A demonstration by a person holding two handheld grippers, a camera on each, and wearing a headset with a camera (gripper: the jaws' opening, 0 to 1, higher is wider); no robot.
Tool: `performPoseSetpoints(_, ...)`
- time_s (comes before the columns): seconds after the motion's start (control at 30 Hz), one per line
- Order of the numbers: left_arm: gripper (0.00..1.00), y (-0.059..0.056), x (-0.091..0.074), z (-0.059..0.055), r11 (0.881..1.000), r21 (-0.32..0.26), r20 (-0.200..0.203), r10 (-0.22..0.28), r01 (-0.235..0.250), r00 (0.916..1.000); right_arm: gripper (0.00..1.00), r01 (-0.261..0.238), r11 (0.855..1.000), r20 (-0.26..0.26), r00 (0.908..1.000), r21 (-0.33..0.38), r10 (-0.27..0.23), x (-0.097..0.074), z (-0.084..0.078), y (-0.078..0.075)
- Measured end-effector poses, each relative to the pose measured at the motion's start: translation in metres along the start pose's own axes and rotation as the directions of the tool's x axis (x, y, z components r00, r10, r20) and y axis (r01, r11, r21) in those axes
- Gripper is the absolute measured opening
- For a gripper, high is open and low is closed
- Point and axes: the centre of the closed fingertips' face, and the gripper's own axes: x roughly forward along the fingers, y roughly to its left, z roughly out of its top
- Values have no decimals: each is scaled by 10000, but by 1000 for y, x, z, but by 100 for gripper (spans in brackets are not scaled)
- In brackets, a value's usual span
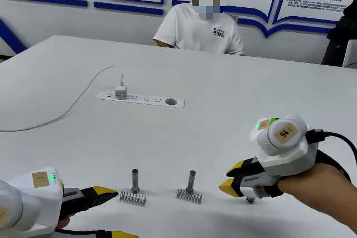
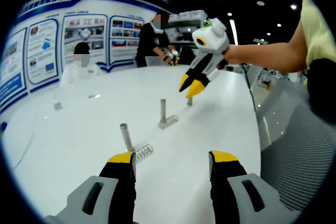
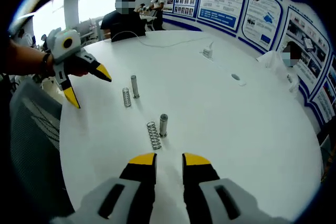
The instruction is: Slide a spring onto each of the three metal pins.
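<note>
Left tongs gape wide, right tongs narrowly parted, both empty; pinched off-centre, a spring may squirt away or knock its pin over.

My left tool and right tool are white with black jaws, yellow-tipped. The bench is plain white; the pins and springs are silver-grey.
</note>
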Motion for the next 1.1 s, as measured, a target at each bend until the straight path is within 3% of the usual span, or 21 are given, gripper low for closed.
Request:
performPoseSetpoints(0.4,57,-2,3,-3,10000,-60,-23,-78,78,10000,20,-739,9970,-297,9969,-241,732,31,1,19)
performPoseSetpoints(0.73,56,-3,4,-3,9999,-88,-55,-116,116,9999,20,-1031,9945,-640,9928,-210,1016,50,-7,21)
performPoseSetpoints(1.1,55,-3,4,-4,9999,-117,-68,-124,123,9999,17,-1212,9923,-901,9889,-265,1184,59,-13,21)
